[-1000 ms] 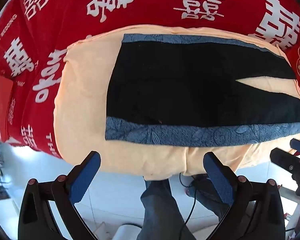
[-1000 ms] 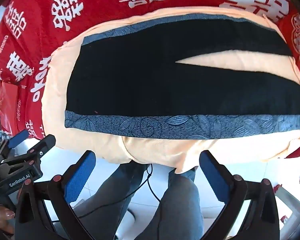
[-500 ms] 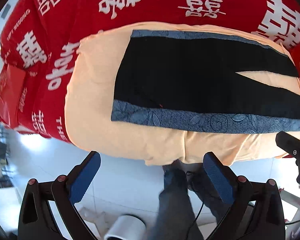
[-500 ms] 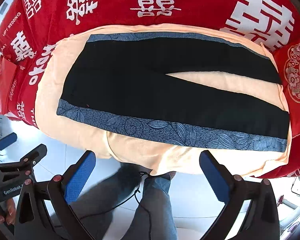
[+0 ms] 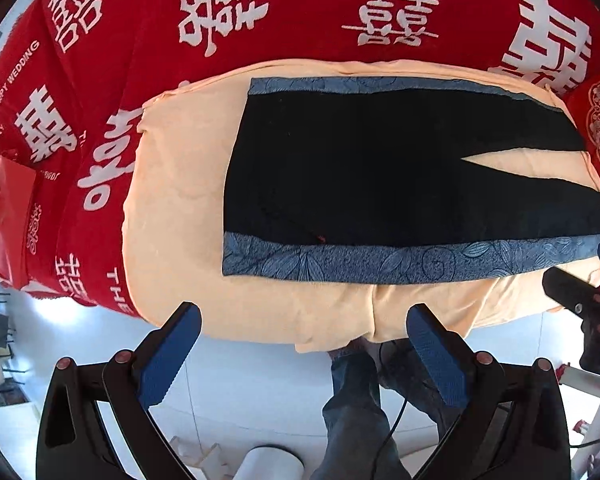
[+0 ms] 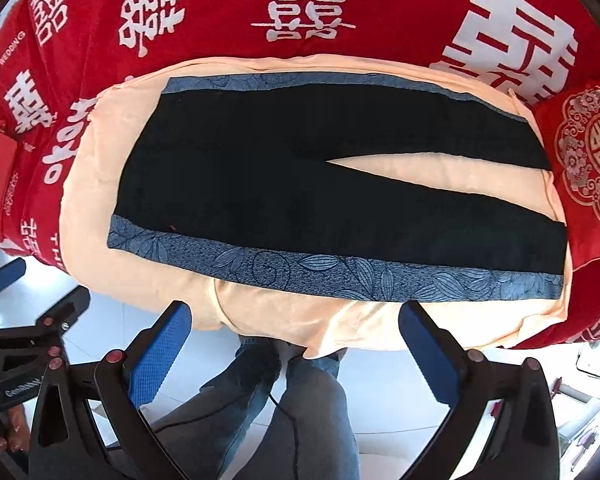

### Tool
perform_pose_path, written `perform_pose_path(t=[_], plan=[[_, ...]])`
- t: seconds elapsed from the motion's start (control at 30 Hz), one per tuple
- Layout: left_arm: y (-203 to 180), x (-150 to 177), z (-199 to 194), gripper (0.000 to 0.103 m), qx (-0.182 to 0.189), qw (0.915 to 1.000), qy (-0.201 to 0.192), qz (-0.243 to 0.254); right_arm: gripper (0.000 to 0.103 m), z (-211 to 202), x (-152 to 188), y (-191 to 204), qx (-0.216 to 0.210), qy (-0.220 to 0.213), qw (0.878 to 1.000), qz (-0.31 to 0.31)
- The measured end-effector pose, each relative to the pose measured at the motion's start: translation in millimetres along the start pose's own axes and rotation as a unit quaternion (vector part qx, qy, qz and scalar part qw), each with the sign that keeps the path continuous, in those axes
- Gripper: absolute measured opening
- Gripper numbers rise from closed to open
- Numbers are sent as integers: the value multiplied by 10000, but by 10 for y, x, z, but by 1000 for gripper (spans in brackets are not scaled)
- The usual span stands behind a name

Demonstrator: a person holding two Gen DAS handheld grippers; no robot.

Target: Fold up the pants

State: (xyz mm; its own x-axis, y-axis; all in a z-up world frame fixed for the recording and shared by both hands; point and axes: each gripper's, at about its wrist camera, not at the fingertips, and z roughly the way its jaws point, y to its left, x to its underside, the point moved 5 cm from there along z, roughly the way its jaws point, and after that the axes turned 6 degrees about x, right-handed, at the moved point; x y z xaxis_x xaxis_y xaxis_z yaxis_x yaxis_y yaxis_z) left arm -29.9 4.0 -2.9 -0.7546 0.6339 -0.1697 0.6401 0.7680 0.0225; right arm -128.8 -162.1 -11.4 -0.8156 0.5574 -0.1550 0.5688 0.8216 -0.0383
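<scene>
Black pants (image 5: 380, 168) with blue leaf-patterned side stripes lie flat on a peach cloth (image 5: 180, 184); the waist is at the left and the legs spread to the right. They also show in the right wrist view (image 6: 300, 184). My left gripper (image 5: 302, 346) is open and empty, held off the near edge of the cloth below the pants. My right gripper (image 6: 294, 344) is open and empty, also off the near edge. Each gripper shows at the side of the other's view.
The peach cloth (image 6: 340, 320) covers a bed with a red quilt (image 5: 300, 12) printed with white characters. A red cushion (image 6: 588, 160) lies at the right. The person's jeans-clad legs (image 6: 292, 408) and a white tiled floor are below.
Both grippers have pulled back and risen, so more of the bed shows. The right view shifted to take in the whole pants. Pants have not moved.
</scene>
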Motion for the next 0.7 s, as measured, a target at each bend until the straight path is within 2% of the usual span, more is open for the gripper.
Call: perform_pose_path(t=[0.2,0.53,0.7], plan=[[34,-103,-31,103,62,9997,-146,161,103,-5,-10,30,94,93,9998,132],[173,-234,-59,103,60,9997,-226,67,103,-102,-87,88,209,22,9995,237],[159,-253,-93,103,82,9993,-316,189,103,-118,-54,77,245,12,9991,341]])
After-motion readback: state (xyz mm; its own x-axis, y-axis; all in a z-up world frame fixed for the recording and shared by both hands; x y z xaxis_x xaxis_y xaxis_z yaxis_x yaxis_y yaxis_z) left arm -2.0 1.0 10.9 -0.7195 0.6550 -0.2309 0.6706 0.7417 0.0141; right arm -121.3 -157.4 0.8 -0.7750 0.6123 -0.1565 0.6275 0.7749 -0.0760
